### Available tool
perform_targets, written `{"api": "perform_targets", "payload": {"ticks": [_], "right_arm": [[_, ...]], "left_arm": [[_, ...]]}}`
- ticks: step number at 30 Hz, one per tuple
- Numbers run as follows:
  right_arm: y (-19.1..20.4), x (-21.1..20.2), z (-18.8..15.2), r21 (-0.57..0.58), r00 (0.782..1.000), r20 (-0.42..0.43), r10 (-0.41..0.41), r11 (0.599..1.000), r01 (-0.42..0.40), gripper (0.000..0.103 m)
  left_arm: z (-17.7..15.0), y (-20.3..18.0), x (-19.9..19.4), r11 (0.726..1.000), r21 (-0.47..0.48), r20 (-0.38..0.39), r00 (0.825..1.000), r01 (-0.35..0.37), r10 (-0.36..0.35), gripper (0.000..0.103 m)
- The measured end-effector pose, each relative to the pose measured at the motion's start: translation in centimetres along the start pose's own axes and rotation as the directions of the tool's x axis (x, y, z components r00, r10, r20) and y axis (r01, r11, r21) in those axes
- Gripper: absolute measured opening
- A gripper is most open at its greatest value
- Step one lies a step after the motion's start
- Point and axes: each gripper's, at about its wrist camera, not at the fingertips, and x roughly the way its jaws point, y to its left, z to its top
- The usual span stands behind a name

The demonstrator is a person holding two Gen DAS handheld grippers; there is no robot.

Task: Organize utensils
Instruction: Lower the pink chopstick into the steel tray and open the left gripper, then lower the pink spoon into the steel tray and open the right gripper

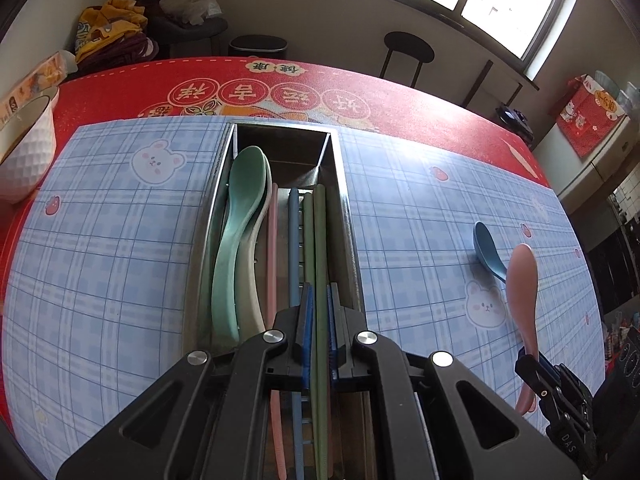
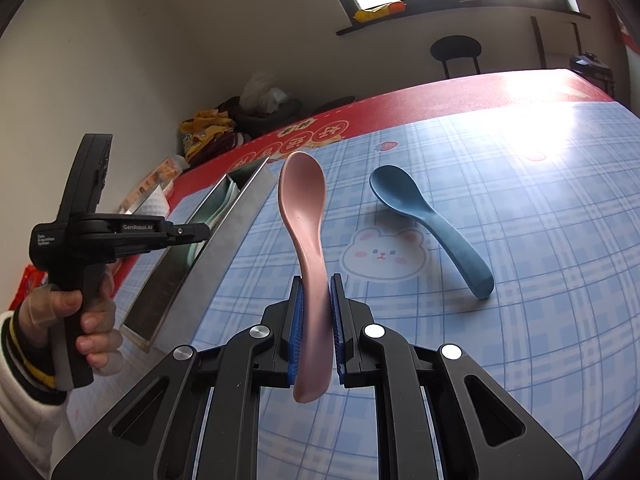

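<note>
A metal utensil box [image 1: 350,232] stands in the middle of the blue checked mat [image 1: 120,220]. Its left compartment holds a green spoon [image 1: 236,216] stacked on a white spoon [image 1: 252,280]. On the right lie pink [image 1: 273,248], blue [image 1: 294,240] and green chopsticks. My left gripper [image 1: 319,292] hangs over the box's near end, shut on a green chopstick [image 1: 320,232] that reaches into the right compartment. My right gripper [image 2: 316,284] is shut on the handle of a pink spoon [image 2: 302,196], held above the mat to the right of the box. A blue spoon [image 2: 424,220] lies on the mat beyond it.
A white textured bowl [image 1: 24,152] sits at the mat's far left on the red tablecloth [image 1: 400,92]. A person's hand [image 2: 92,320] holds the left gripper's handle. A black stool [image 1: 408,48] and piled clothes [image 1: 112,32] stand behind the table.
</note>
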Motion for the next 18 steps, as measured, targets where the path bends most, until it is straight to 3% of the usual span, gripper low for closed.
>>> {"api": "perform_targets", "payload": {"ticks": [2,6,10,14,18], "right_arm": [[0.0,0.0,0.0,0.001,1.000,0.000,0.000,1.000,0.000,0.013],[0.0,0.0,0.0,0.000,1.000,-0.001,-0.002,1.000,0.002,0.013],[0.1,0.2,0.1,-0.005,1.000,-0.006,-0.009,1.000,0.009,0.013],[0.2,0.4,0.1,-0.006,1.000,-0.010,-0.023,1.000,0.023,0.013],[0.5,0.7,0.1,-0.010,0.999,-0.018,-0.043,0.999,0.043,0.013]], "left_arm": [[-0.5,-0.2,-1.2,1.000,0.027,0.030,1.000,0.004,-0.005,0.011],[-2.7,-0.8,-4.1,0.991,0.131,0.133,0.991,-0.024,0.007,0.041],[-5.4,-0.7,-5.8,0.971,0.220,0.219,0.975,-0.091,0.042,0.050],[-7.3,0.4,-6.6,0.969,0.225,0.269,0.962,-0.105,0.042,0.059],[-8.8,1.8,-7.1,0.970,0.209,0.319,0.947,-0.120,0.049,0.078]]}}
